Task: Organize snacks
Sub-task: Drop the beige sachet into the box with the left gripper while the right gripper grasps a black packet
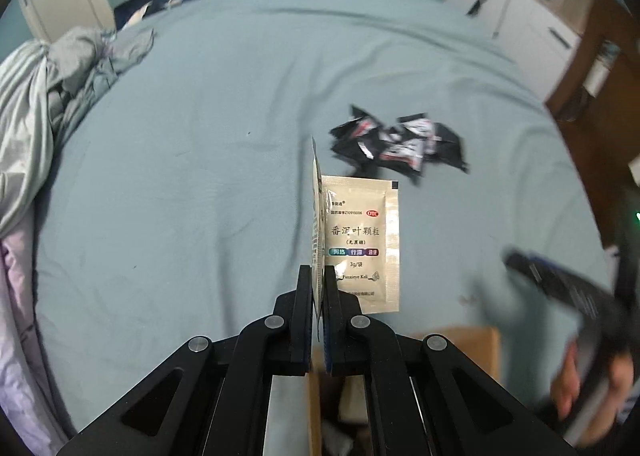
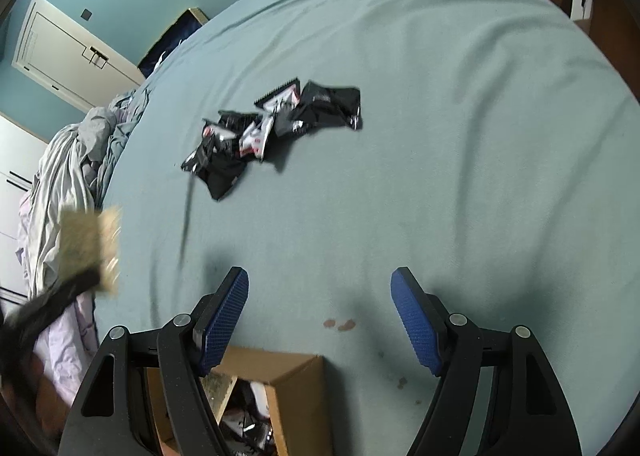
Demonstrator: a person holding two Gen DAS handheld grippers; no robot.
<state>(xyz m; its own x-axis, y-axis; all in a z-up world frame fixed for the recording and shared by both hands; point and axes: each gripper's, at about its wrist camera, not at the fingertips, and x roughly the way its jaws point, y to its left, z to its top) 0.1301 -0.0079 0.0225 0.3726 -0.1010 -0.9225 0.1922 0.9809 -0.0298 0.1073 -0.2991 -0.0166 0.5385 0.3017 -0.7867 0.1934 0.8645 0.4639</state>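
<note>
cream foil sachets (image 1: 360, 244), light, thin and slippery, hang above the bed pinched by their lower edge in the left gripper (image 1: 319, 276), while the right gripper (image 2: 320, 296) hovers spread, empty.

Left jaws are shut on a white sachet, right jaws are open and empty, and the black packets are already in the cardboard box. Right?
Not quite. The pile of black packets lies on the bed sheet, beyond the cardboard box, as the right wrist view shows. The rest holds: the left gripper grips the white sachet, and the right gripper is open and empty.
</note>
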